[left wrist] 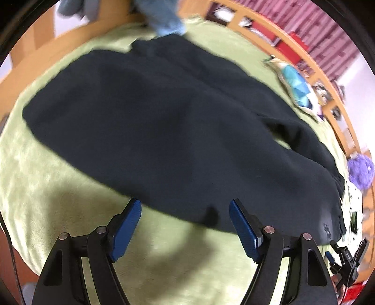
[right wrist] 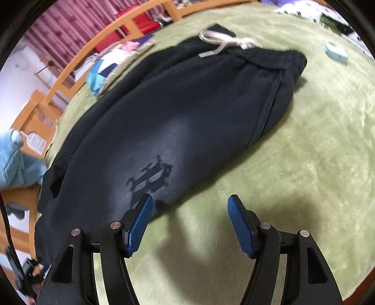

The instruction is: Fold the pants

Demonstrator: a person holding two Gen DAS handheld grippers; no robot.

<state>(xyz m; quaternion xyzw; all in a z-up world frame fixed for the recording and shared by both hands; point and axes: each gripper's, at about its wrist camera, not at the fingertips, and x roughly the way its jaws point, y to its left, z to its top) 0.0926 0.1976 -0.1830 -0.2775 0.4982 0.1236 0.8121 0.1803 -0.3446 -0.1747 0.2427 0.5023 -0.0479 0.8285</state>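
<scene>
The left hand-held gripper stands with its blue pads well apart and nothing between them. It hangs above the near edge of the dark pants, and no contact with the cloth can be made out. The right hand-held gripper is likewise spread wide and holds nothing. Its left pad lies over the near edge of the pants in the picture, but whether it touches the fabric cannot be told. Its other pad stands over bare green blanket.

The pants lie flat and lengthwise on the green blanket, which covers a bed with a wooden rail along the far side. From the right wrist view the elastic waistband is at the far end, with a pale drawstring knotted on top. A darker ornate emblem is printed on the leg close to the right gripper; it looks like interlaced letters, but they cannot be read with certainty.

Beside the pants lies a blue patterned cushion. A light blue plush toy sits at the far end, and a small pale blue object rests on the blanket near the waistband.
</scene>
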